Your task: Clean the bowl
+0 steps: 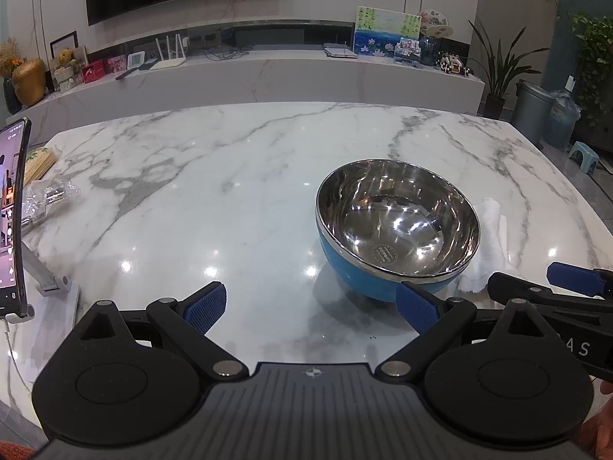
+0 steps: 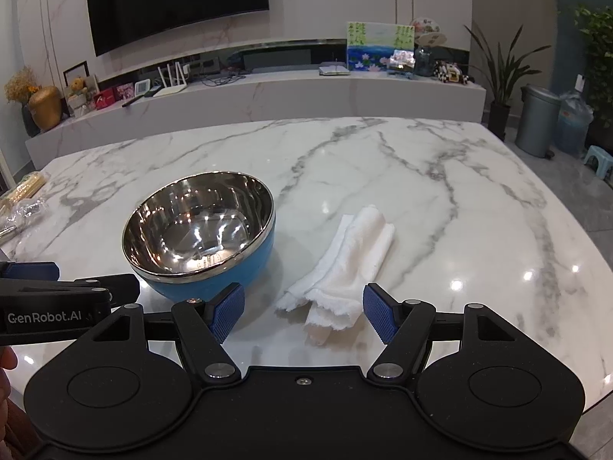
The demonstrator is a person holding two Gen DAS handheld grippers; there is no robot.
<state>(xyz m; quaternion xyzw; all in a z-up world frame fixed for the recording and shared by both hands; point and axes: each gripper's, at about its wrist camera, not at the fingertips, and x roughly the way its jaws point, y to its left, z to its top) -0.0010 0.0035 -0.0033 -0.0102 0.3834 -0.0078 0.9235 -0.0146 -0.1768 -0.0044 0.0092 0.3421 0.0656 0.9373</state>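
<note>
On top of a shiny white marble table w/ grey veins sits the bowl, blue outside, silver inside, upright, nothing in it. Just right of it lies a folded white cloth, flat on the table, apart from the bowl.

Left gripper is near the bowl's near-left side, jaws wide apart, holding nothing. Right gripper is just in front of the cloth's near end, jaws also wide apart, holding nothing.

At the far left a phone stands on a stand, w/ a plastic bag by it. Behind the table: a long white shelf w/ small stuff, a big dark TV on the wall, plants and a grey bin at the far right.
</note>
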